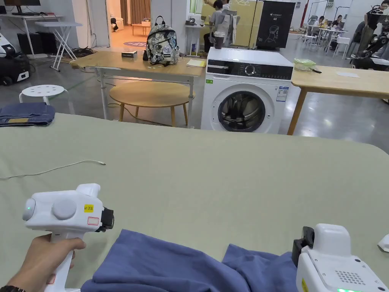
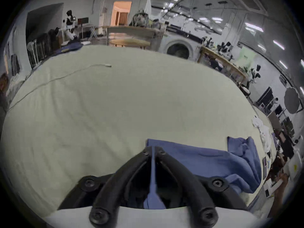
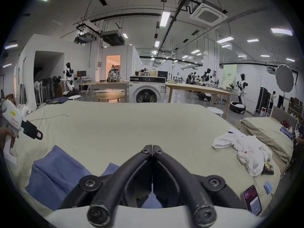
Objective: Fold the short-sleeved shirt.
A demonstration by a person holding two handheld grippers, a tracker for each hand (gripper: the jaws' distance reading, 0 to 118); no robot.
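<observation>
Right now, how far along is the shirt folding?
Early days, it seems. The blue shirt lies bunched on the green sheet, doubled over in places but not neat. In hand: the left gripper pinches an edge of it. The right gripper is closed, seemingly on nothing. Left: spreading it flat, sleeves in, final folds.

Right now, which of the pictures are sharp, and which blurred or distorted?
Head view: sharp, evenly lit, straight lines across the green sheet. Left gripper view: fisheye-bent, dark corners, washing machine smeared by blur. Right gripper view: equally bent but crisp; ceiling lamp glares.
</observation>
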